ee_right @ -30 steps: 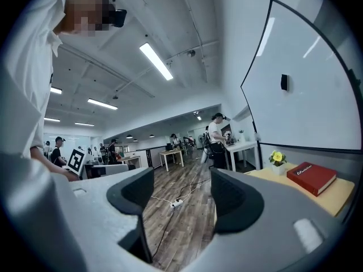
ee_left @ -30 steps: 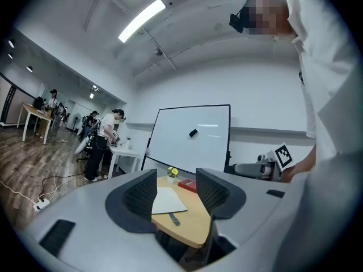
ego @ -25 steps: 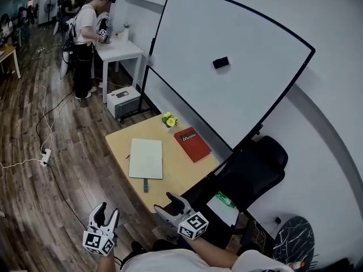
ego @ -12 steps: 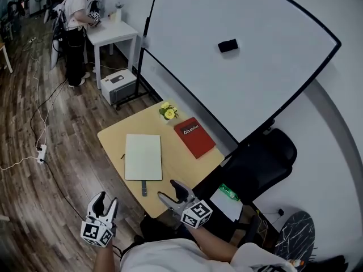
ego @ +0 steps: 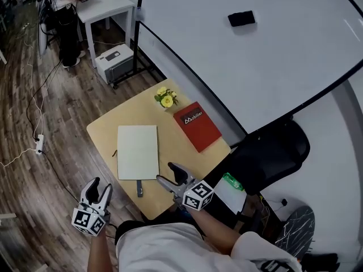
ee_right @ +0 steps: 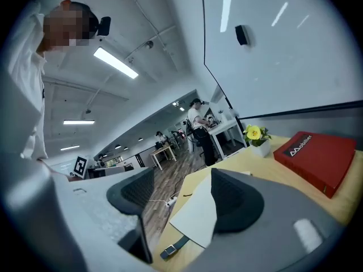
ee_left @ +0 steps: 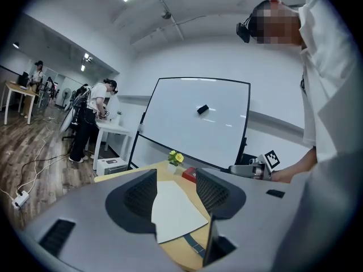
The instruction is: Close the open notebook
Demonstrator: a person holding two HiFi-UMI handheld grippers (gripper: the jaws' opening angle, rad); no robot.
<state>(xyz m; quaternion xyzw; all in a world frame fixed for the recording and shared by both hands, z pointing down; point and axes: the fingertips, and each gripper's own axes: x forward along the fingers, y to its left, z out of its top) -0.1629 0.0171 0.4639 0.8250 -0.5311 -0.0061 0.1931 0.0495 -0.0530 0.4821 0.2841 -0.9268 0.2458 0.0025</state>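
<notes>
Notebook point(ego: 137, 152) flat on table point(ego: 101, 134), frame centre-left, bare tabletop all round. Red book point(ego: 197, 126) to right, apart. Pot point(ego: 165, 101) above, holding yellow flowers. Right gripper point(ego: 165, 173) released, empty, by table's lower-right edge. Left gripper point(ego: 100, 185) released, empty, lower left, off table.

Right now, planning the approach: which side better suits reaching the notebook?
Right. The right hand-held gripper is beside the notebook, open; the left hand-held gripper hangs beyond the table.
</notes>
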